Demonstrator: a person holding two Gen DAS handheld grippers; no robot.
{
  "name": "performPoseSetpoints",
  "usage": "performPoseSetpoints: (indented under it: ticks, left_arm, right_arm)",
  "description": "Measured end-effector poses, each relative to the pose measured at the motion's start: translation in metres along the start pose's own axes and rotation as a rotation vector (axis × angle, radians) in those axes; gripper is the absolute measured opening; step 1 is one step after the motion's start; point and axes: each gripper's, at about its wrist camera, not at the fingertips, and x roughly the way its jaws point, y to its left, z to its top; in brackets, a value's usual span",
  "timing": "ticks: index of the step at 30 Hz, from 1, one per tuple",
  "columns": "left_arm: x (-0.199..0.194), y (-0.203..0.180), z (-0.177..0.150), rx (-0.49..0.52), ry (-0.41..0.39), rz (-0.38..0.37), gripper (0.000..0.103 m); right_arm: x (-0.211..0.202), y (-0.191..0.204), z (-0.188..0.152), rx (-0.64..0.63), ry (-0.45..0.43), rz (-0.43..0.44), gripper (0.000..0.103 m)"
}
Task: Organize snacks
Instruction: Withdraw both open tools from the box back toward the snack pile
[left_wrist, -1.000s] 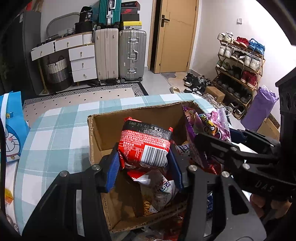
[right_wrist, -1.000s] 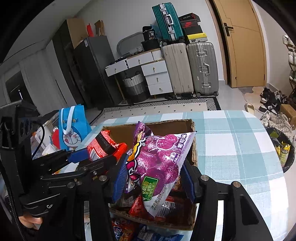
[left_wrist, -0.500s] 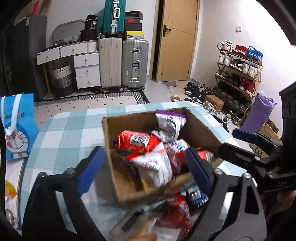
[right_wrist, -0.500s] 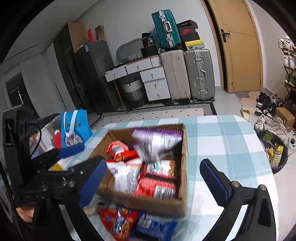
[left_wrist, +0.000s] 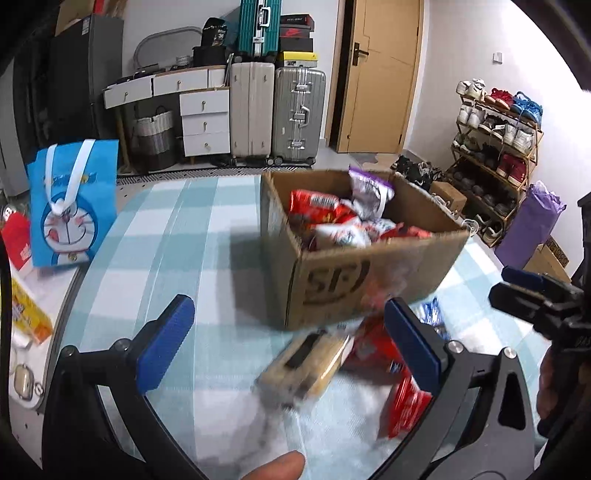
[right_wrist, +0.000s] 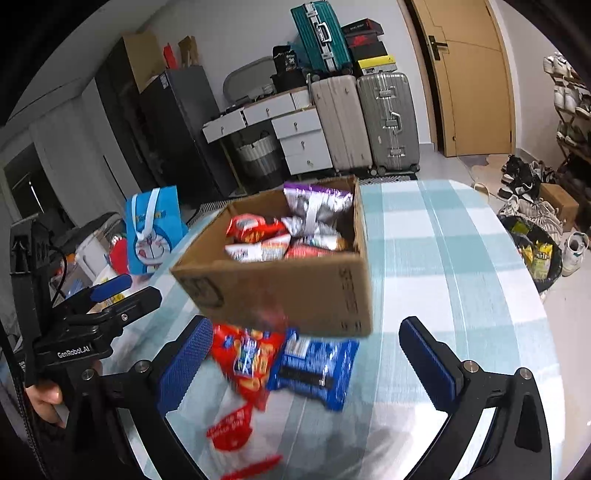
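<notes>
A cardboard box (left_wrist: 369, 280) (right_wrist: 295, 295) stands on the checked tablecloth, filled with snack packets. A red packet (left_wrist: 314, 203) (right_wrist: 255, 227) and a purple-and-silver packet (left_wrist: 369, 188) (right_wrist: 314, 199) lie on top. My left gripper (left_wrist: 287, 304) hovers in front of the box with its jaws opening and nothing between them. Below it lie a tan packet (left_wrist: 310, 362) and a red packet (left_wrist: 402, 406). My right gripper (right_wrist: 304, 321) is open and empty above a red packet (right_wrist: 247, 358) and a blue packet (right_wrist: 314, 369).
A blue cartoon gift bag (left_wrist: 70, 199) (right_wrist: 155, 225) stands left of the table, among small items. The tablecloth (left_wrist: 166, 229) stretches left of the box. A black bin (right_wrist: 535, 251) with wrappers sits on the floor at right. Suitcases, drawers and a shoe rack line the walls.
Both grippers let go of their packets, the red one on the left and the purple one on the right, which now lie in the box. Both opened wide and drew back to the near side.
</notes>
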Motion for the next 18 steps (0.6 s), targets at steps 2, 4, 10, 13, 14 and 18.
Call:
performPoseSetpoints:
  ticks: [2, 4, 10, 13, 14, 18]
  left_arm:
    - [-0.003, 0.004, -0.011, -0.017, 0.013, 0.003, 0.103]
    - [-0.004, 0.005, -0.021, -0.020, 0.034, -0.005, 0.103]
    - [0.009, -0.001, -0.038, -0.016, 0.085, -0.010, 0.103]
    - [0.015, -0.001, -0.043, -0.025, 0.104, -0.018, 0.102]
    - [0.017, -0.001, -0.043, -0.026, 0.110, -0.018, 0.102]
    - [0.025, 0.002, -0.047, -0.026, 0.132, -0.014, 0.103]
  right_arm:
    - [-0.004, 0.000, -0.008, 0.001, 0.011, -0.004, 0.103]
    - [-0.008, 0.001, -0.015, 0.002, 0.022, 0.003, 0.103]
    - [-0.009, 0.003, -0.032, 0.010, 0.056, -0.002, 0.103]
    - [-0.004, 0.002, -0.035, 0.025, 0.069, -0.005, 0.103]
    - [-0.003, 0.002, -0.036, 0.031, 0.072, -0.004, 0.103]
    - [0.003, 0.000, -0.042, 0.032, 0.084, -0.017, 0.103]
